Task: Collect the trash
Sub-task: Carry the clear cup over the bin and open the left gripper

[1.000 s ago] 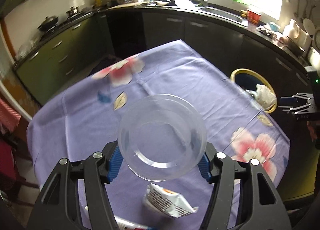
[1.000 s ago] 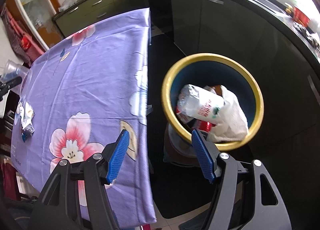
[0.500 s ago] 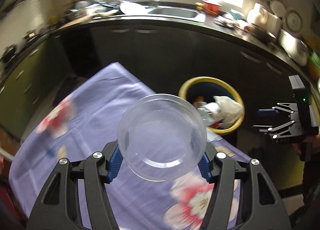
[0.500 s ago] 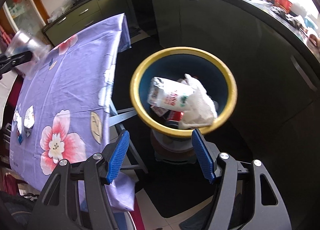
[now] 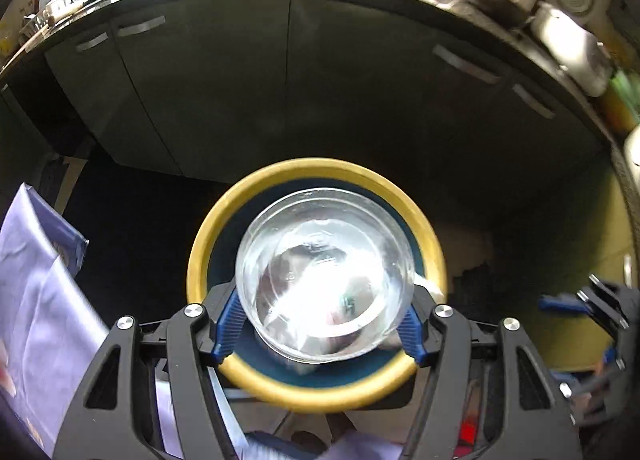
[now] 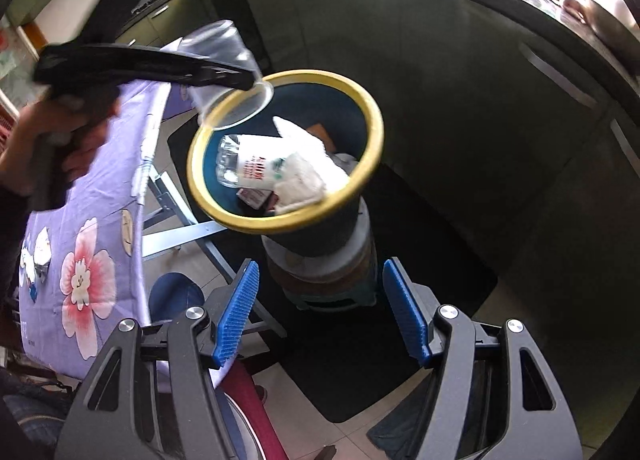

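Directly above bin [image 5: 256,380], mouth down: clear cup [image 5: 324,280] gripped by left claw [image 5: 318,330], jaws just easing apart. Right claw [image 6: 320,312] wide, empty, bin at 12 o'clock.

My left gripper [image 5: 322,326] points steeply down, filling the lower centre of its own view. Its jaws have just been opening a little, with the clear cup [image 5: 324,280] between the blue pads. My left hand [image 6: 60,140] grips the handle at the left edge of the right view. My right gripper [image 6: 320,314] also angles downward, jaws apart and empty.
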